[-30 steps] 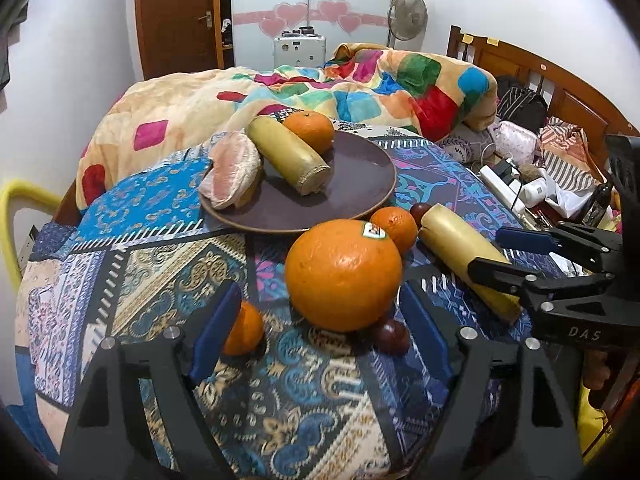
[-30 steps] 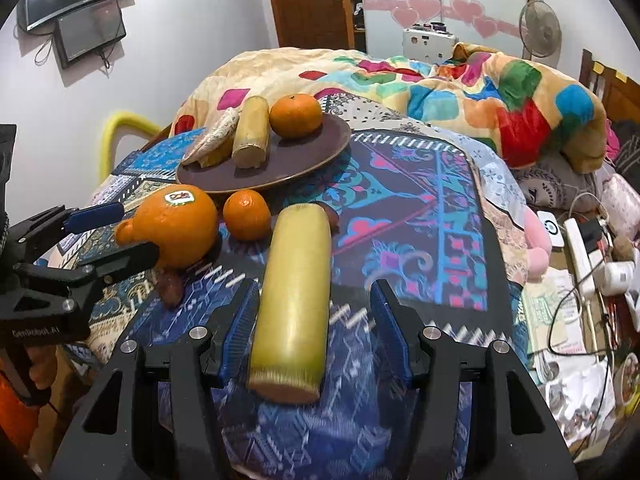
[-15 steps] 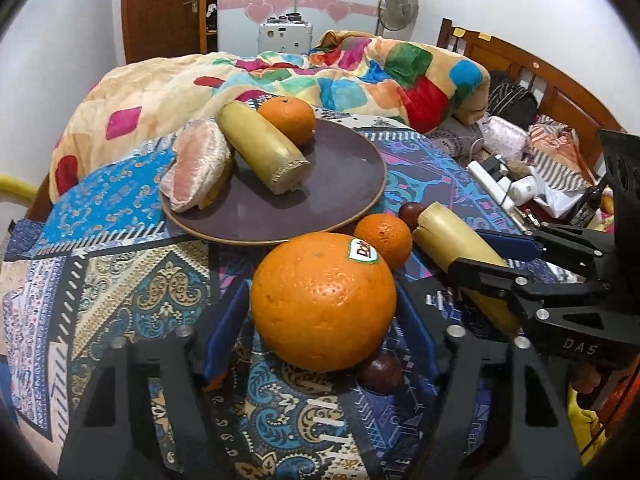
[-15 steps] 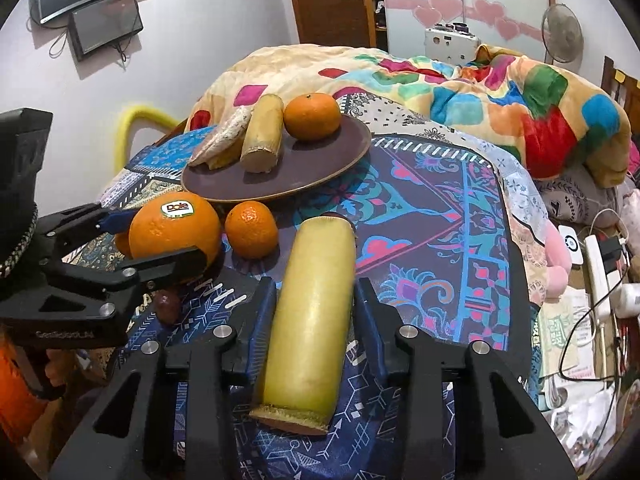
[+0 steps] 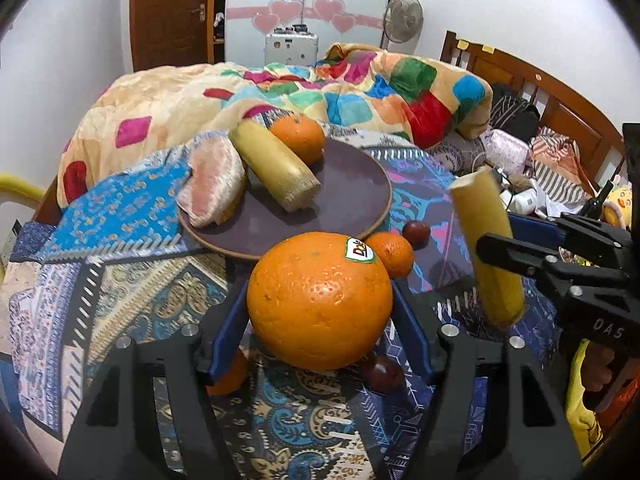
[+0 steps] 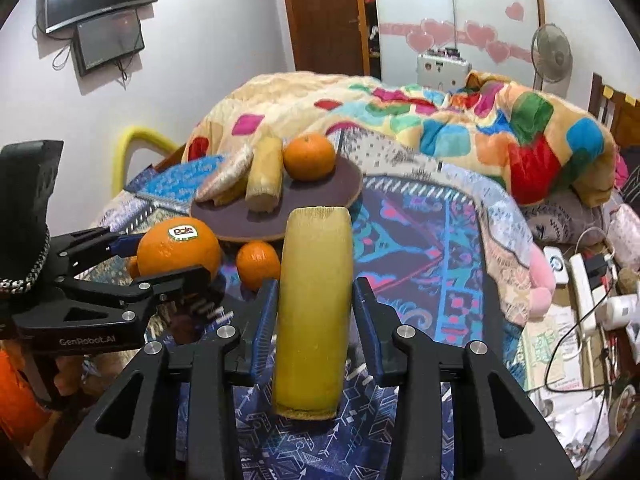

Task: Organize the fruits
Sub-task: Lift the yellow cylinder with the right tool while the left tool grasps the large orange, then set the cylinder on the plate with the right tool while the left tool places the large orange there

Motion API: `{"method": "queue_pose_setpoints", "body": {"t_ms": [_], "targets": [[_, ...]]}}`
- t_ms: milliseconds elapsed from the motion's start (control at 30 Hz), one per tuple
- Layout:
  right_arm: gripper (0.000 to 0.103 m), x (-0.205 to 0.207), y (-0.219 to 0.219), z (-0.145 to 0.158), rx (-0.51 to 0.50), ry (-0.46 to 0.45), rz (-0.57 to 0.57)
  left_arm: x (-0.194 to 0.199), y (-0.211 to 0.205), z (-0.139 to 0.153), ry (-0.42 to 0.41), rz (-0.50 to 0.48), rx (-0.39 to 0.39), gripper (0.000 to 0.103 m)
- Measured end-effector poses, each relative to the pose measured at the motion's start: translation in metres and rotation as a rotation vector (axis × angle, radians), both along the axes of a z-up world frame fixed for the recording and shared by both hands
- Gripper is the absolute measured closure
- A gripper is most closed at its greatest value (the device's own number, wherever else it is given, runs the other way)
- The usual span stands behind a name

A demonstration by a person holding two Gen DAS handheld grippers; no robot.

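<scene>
Left tool [image 5: 320, 312] clamped on big orange [image 5: 319, 300], right tool [image 6: 314, 312] on yellow stalk [image 6: 314, 308]; lift both level, set gently on plate [image 5: 352, 196].

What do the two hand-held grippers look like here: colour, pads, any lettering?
Both are matte black, angular two-finger frames with silver screw heads at the joints and ribbed blue pads on the inner faces. The left hand-held gripper carries pale "GenRobot.AI" lettering on its side; the right hand-held gripper shows "DAS" on its body. No cables visible on either.
</scene>
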State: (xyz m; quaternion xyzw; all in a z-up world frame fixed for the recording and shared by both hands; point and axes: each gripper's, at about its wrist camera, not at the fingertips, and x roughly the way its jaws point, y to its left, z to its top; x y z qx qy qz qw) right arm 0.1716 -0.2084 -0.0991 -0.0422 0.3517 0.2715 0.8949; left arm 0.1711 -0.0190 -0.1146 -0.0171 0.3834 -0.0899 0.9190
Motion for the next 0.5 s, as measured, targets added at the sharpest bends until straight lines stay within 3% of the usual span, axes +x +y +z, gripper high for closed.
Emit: {"method": "queue_pose_setpoints", "body": {"t_ms": [500], "targets": [[0.068,0.015,0.007,0.035,0.046,-0.102,-0.003,0.016,0.022,0.033,-0.085,0.045,0.024,0.035]]}}
